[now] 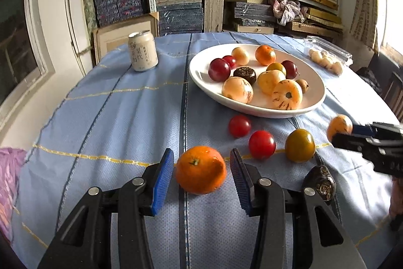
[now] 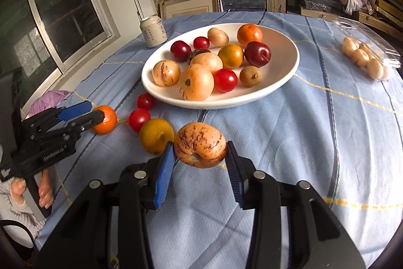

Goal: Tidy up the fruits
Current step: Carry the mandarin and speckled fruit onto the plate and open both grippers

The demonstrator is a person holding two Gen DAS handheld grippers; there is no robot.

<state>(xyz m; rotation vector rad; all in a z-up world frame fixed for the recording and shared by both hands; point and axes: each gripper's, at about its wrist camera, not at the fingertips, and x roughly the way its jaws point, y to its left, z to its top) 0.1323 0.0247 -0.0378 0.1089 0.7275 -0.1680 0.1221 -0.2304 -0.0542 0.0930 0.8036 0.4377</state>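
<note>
A white plate holds several fruits; it also shows in the right wrist view. My left gripper is open around an orange mandarin that rests on the blue cloth, with a small gap on each side. My right gripper is shut on a striped pepino melon and holds it above the cloth, in front of the plate. Loose on the cloth lie two red tomatoes, a yellow-green tomato and a dark brown fruit.
A white drink can stands at the back left of the table. A clear plastic box of pale round fruits lies at the back right. Shelves of stacked boxes rise behind the table. A purple cloth lies off the left edge.
</note>
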